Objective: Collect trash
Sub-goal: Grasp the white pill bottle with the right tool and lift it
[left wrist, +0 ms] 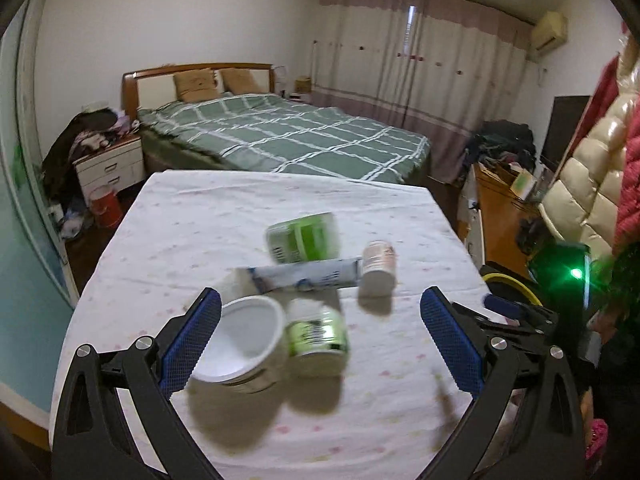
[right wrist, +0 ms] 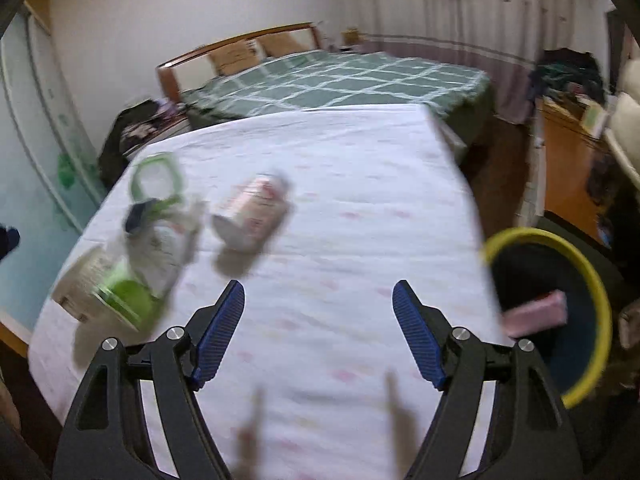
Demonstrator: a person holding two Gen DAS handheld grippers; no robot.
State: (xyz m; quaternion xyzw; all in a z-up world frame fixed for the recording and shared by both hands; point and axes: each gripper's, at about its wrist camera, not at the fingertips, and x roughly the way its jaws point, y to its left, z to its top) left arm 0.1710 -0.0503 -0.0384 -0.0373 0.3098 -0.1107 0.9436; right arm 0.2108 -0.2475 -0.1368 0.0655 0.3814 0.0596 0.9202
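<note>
L hand-held gripper [left wrist: 320, 332] wide, empty | R hand-held gripper [right wrist: 318, 330] wide, empty | trash: cup [left wrist: 240, 344], cans, tube clustered left of bin [right wrist: 560, 312] | risk: fast approach knocks cans rolling off surface [right wrist: 340, 200]

Your right side of the desk [right wrist: 340, 200] lies bare up to the bin [right wrist: 592, 280]; cans [right wrist: 252, 216] crowd the left.
</note>
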